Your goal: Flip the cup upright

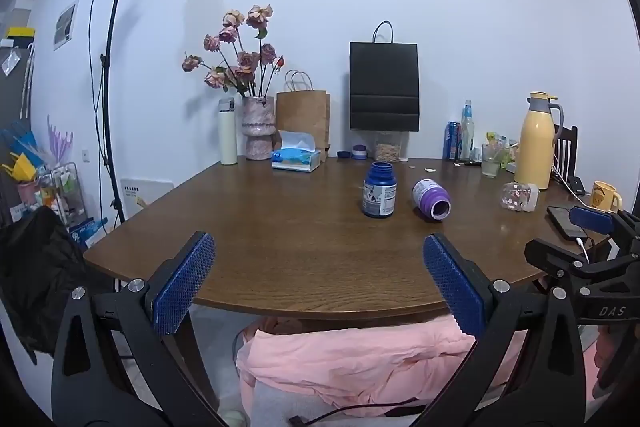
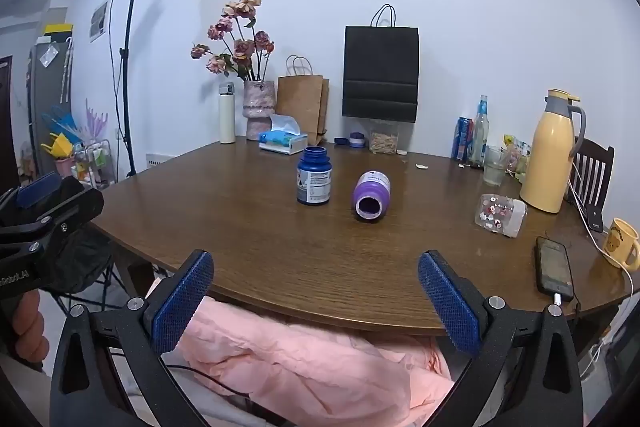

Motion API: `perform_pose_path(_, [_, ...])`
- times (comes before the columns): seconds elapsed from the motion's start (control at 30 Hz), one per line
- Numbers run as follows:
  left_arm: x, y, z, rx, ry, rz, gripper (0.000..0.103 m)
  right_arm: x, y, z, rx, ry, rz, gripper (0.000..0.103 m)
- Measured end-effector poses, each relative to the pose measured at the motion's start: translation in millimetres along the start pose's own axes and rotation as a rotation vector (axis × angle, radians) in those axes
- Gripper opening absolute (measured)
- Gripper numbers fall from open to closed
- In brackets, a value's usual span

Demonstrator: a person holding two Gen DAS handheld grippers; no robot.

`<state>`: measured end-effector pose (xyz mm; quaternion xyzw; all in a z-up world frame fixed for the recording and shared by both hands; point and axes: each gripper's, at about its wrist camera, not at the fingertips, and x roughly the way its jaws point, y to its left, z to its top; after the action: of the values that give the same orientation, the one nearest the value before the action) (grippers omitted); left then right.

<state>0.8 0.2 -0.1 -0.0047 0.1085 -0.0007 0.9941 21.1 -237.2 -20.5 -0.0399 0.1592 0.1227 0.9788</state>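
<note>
A purple cup (image 1: 431,197) (image 2: 371,194) lies on its side near the middle of the brown wooden table (image 1: 280,227) (image 2: 248,211), its open mouth facing me. A clear cup with red dots (image 1: 519,197) (image 2: 500,214) also lies on its side, further right. My left gripper (image 1: 318,259) is open over the table's near edge, well short of both cups, with nothing between its blue pads. My right gripper (image 2: 315,261) is open too and empty, at the same near edge. Each gripper also shows at the side of the other's view: right gripper (image 1: 592,223), left gripper (image 2: 40,191).
A dark blue jar (image 1: 379,190) (image 2: 313,175) stands upright just left of the purple cup. A phone (image 2: 554,269) on a cable, a yellow mug (image 2: 622,242) and a yellow jug (image 2: 550,157) sit at the right. Vase, tissue box and bags line the far edge. Pink cloth (image 2: 300,359) lies below.
</note>
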Motion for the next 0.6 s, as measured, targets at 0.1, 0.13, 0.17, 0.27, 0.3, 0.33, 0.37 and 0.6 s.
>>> perform_pose_path(0.1, [5.6,0.5,-1.0,-0.011,0.043,-0.004,0.103,1.5,1.3,0.1,-0.012,0.018,0.001,0.103])
perform_pose_path(0.13, [8.0,0.9,-1.1,-0.014,0.059,-0.001,0.103,2.7,2.2,-0.2,-0.013,0.020,0.005,0.103])
perform_pose_path(0.17, [10.6,-0.3,-3.8,-0.016,0.065,0.004,0.103,4.1,3.4,-0.6,-0.014,0.024,0.009,0.103])
perform_pose_path(0.27, [9.2,-4.6,-3.6,-0.005,0.063,0.034,0.103,7.2,8.2,-1.2,-0.018,0.029,0.016,0.103])
perform_pose_path(0.3, [8.2,-5.0,-4.2,-0.003,0.060,0.042,0.103,7.9,9.3,-0.6,-0.017,0.027,0.015,0.103])
perform_pose_path(0.33, [14.3,-1.5,-5.1,-0.007,0.074,0.043,0.103,8.0,8.8,0.6,-0.017,0.020,0.015,0.103])
perform_pose_path(0.37, [15.3,-1.5,-3.5,-0.003,0.076,0.041,0.103,6.2,8.9,-0.3,-0.016,0.013,0.017,0.103])
perform_pose_path(0.6, [19.0,4.7,-5.6,-0.026,0.093,0.021,0.103,3.0,10.3,-3.8,-0.020,-0.002,0.024,0.103])
